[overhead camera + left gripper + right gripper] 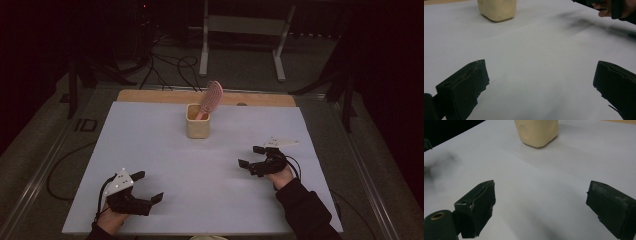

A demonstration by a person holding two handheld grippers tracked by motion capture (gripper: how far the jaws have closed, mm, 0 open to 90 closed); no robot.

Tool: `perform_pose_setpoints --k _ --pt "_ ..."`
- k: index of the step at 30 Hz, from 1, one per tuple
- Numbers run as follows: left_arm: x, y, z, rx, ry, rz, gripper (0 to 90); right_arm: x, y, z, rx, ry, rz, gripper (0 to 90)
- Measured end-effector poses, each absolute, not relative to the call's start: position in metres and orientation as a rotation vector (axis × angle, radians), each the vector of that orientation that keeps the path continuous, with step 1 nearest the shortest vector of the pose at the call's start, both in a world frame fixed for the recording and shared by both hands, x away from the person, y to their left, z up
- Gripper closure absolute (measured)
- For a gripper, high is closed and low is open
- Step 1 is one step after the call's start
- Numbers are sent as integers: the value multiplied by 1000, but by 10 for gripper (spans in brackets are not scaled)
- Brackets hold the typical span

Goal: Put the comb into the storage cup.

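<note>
Standing in a cream cup [198, 127], a pink hairbrush [212, 96]; left gripper [148, 186] and right gripper [251, 156] both wide, empty.

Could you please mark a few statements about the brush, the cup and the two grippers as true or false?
1. The pink hairbrush stands in the cream cup with its head sticking out above the rim. True.
2. The left gripper is shut on the hairbrush. False: its jaws are wide apart with nothing between them, near the table's front edge.
3. The right gripper is open and holds nothing. True.
4. The cup lies tipped over on the white table. False: it stands upright.
5. The cup sits between the two grippers at the near edge. False: it stands toward the far side of the table, apart from both grippers.
</note>
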State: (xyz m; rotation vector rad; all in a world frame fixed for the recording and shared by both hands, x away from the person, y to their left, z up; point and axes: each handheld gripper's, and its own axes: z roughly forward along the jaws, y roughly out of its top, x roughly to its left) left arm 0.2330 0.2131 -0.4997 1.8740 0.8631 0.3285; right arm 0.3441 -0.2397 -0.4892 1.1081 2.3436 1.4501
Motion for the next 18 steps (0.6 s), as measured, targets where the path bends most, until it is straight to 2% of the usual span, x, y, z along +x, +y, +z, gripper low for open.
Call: perform_pose_setpoints --k 18 --pt "233 213 -500 1875 863 331 1 312 -266 -500 1115 2344 1441 85"
